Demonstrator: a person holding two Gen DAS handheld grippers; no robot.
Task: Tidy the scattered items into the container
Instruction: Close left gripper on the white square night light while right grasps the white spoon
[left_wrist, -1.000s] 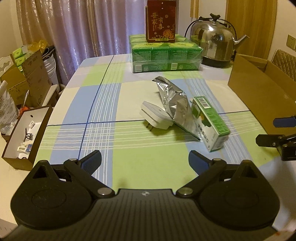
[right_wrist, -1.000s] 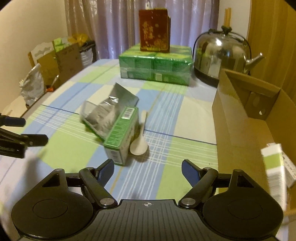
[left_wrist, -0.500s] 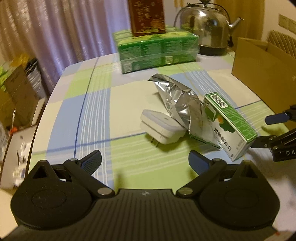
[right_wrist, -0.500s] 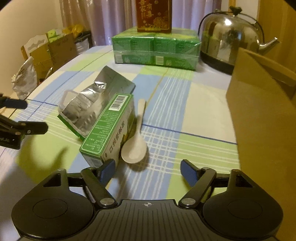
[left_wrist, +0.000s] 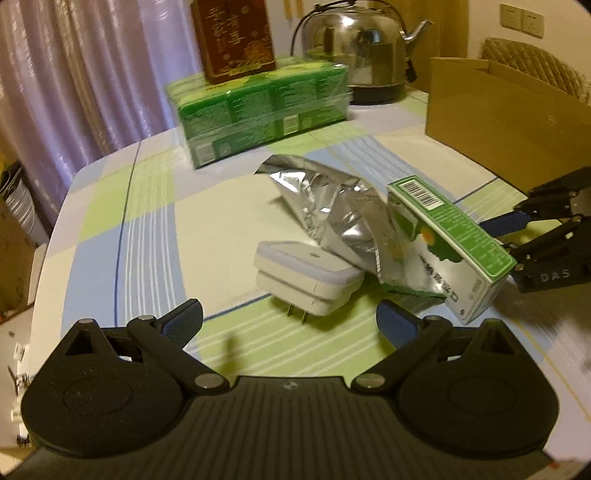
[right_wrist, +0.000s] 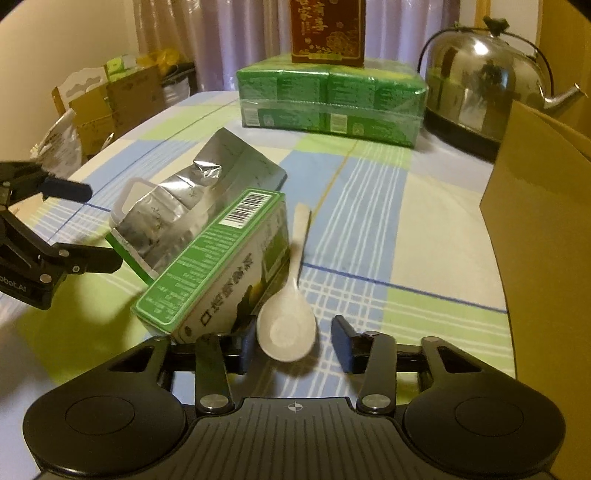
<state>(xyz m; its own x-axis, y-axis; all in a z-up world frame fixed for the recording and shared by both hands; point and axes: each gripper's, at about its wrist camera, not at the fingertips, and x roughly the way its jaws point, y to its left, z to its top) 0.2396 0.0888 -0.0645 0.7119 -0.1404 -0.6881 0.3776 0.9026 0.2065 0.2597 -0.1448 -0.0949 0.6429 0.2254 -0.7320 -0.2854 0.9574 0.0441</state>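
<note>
Left gripper: jaws wide apart, empty, just short of a white plug adapter
Right gripper: jaws apart, holding nothing, either side of the white spoon's bowl
Green carton: touching the spoon, leaning on a foil pouch
Cardboard box: right table edge

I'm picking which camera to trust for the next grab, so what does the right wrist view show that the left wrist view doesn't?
Only the right wrist view shows the white spoon, lying between the open right tongs. Only the left wrist view shows the white plug adapter's whole body and prongs, ahead of the open left tongs. Both show the green carton, foil bag, cardboard box and kettle.
</note>
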